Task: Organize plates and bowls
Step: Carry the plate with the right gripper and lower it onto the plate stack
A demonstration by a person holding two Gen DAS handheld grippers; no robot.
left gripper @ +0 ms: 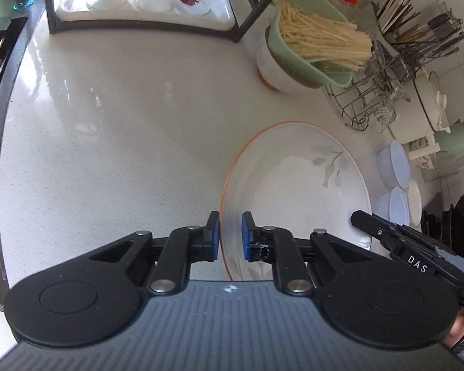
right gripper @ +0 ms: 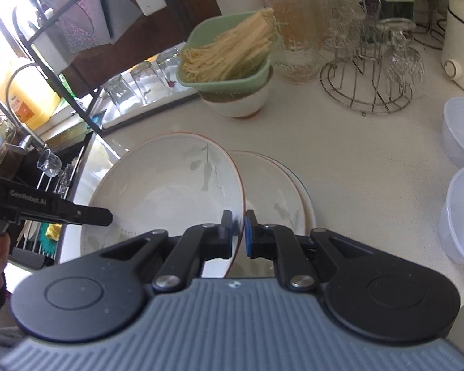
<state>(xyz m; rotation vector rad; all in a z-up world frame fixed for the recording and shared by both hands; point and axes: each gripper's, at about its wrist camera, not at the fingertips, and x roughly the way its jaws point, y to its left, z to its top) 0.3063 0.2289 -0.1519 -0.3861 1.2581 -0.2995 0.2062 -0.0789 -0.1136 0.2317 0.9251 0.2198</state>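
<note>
Left wrist view: the left gripper [left gripper: 230, 236] has its blue-padded fingers [left gripper: 214, 235] clamped on the orange-lined rim of a white plate [left gripper: 297, 185] with a pale leaf print, at the plate's 7 o'clock edge. The right gripper [left gripper: 383, 232] reaches in from 4 o'clock to the plate's opposite edge. The plate sits tilted above the speckled worktop [left gripper: 108, 123].

Right wrist view: the right gripper [right gripper: 238, 232] pinches the same plate [right gripper: 164, 185] by its rim, fingers [right gripper: 250, 235] closed tight on it. Just behind, at 1 o'clock, a stack of plates [right gripper: 278, 191] lies flat on the worktop. At 12 o'clock a green basket of noodles [right gripper: 229, 52] rests in a white bowl [right gripper: 238, 102]. Translucent bowls [right gripper: 462, 130] stand at 3 o'clock.
</note>
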